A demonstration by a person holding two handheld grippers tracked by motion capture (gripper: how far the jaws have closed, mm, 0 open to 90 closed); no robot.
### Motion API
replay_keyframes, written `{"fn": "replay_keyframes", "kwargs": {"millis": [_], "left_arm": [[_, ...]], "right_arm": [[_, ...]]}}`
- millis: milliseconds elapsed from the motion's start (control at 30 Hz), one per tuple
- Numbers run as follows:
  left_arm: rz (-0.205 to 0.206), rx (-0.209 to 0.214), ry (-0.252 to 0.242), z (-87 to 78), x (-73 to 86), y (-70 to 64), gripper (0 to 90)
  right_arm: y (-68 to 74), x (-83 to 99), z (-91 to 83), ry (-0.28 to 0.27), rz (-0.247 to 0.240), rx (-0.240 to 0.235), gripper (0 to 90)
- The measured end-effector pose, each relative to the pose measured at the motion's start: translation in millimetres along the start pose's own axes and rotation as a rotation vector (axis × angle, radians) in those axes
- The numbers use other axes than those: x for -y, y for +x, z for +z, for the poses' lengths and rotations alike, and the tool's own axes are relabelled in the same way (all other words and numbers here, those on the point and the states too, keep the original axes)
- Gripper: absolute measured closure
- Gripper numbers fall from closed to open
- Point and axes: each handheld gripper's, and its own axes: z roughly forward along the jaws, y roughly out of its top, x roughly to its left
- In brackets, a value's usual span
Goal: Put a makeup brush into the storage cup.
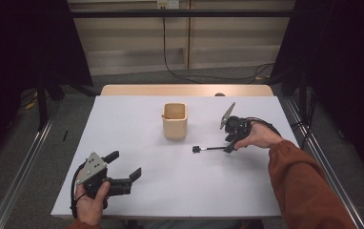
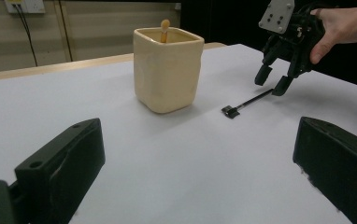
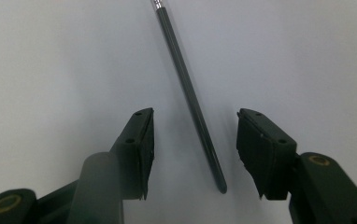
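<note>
At the near left corner of the white rectangular desk (image 1: pixel 137 191), the left tool (image 1: pixel 125 168) rests in the person's hand with its jaws spread wide and nothing between them, pointing across the desk toward the far side. Beyond it, near the middle of the desk and toward the right edge, lies the slim dark brush-like implement with a straight thin handle and a small black blocky head (image 1: pixel 211 149), flat on the surface; its head points toward the left edge and its handle end reaches under the right tool (image 1: pixel 230 145). In the right gripper view the handle (image 3: pixel 190 98) runs between the two black pads (image 3: pixel 144 149), which stand apart on either side without touching it, so the right tool is open at a moderate width and holds nothing. The implement is judged light and stiff, with a smooth, narrow, round shaft that may roll or slip out of a loose pinch; hold is best taken across the handle a little up from its tip, jaws square to the shaft and lowered close to the desk. Farther off, toward the far edge and just left of the implement's head, stands the cream square ceramic holder (image 1: pixel 175 121), upright, with a pale wooden stick (image 2: pixel 165 29) rising from it.
</note>
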Motion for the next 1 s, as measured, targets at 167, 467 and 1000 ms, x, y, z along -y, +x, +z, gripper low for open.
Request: {"fn": "replay_keyframes", "kwargs": {"millis": [167,467,1000], "left_arm": [[-0.002,-0.001,0.002,0.3,0.0,0.2,2.1],[0.005,-0.002,0.004,0.6,-0.1,0.3,2.2],[0.007,-0.003,0.001,0.9,-0.6,0.2,2.2]], "right_arm": [[0.6,-3.0,6.0,0.018,-0.003,0.019,48.5],[4.1,-5.9,11.3,0.049,-0.046,0.023,61.9],[0.3,-6.6,12.3,0.048,-0.049,-0.009,82.4]]}}
